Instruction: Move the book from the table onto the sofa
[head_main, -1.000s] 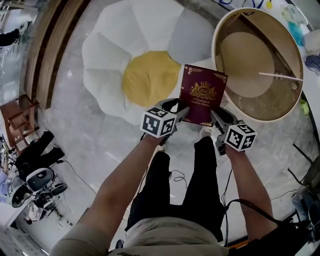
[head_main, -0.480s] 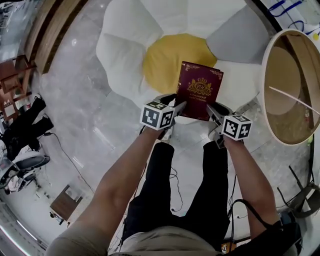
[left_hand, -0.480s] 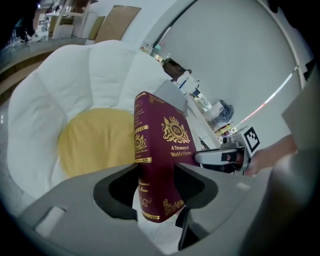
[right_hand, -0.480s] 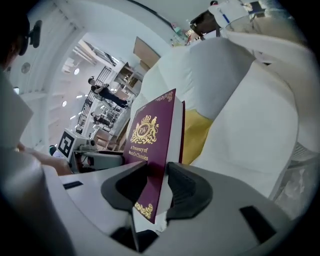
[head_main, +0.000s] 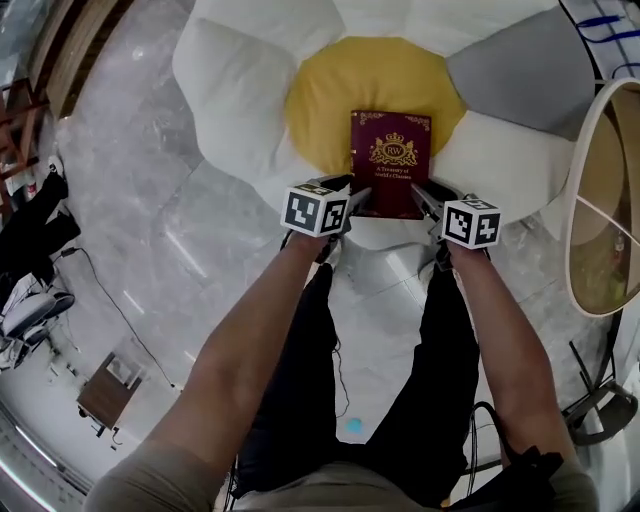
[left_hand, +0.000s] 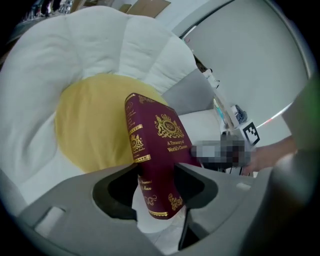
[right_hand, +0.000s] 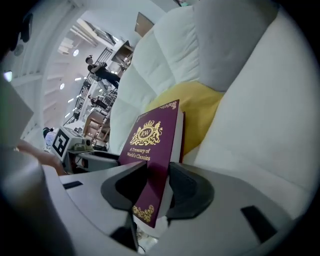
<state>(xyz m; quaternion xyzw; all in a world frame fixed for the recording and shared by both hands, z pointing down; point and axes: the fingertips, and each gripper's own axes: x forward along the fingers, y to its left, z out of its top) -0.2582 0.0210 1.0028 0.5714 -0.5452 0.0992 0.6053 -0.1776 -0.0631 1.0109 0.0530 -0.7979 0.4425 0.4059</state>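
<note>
Hand-held grippers (head_main: 358, 195) (head_main: 423, 198) on book (head_main: 392, 165) over sofa (head_main: 240, 90) (marble floor (head_main: 150, 260))

Book (head_main: 390, 163): maroon cover, gold crest, gold lettering, gold corner scrollwork, gold bands on the spine. Sofa (head_main: 232, 82): flower shape, white petals, one grey petal, mustard-yellow centre. Left gripper (head_main: 360, 193), right gripper (head_main: 417, 192): grey bodies, darker grey jaw pads, cubes with black-and-white square markers. Floor (head_main: 130, 185): pale grey veined marble. Table (head_main: 610, 260): white rim, tan wood. Trousers (head_main: 300, 400): black.
</note>
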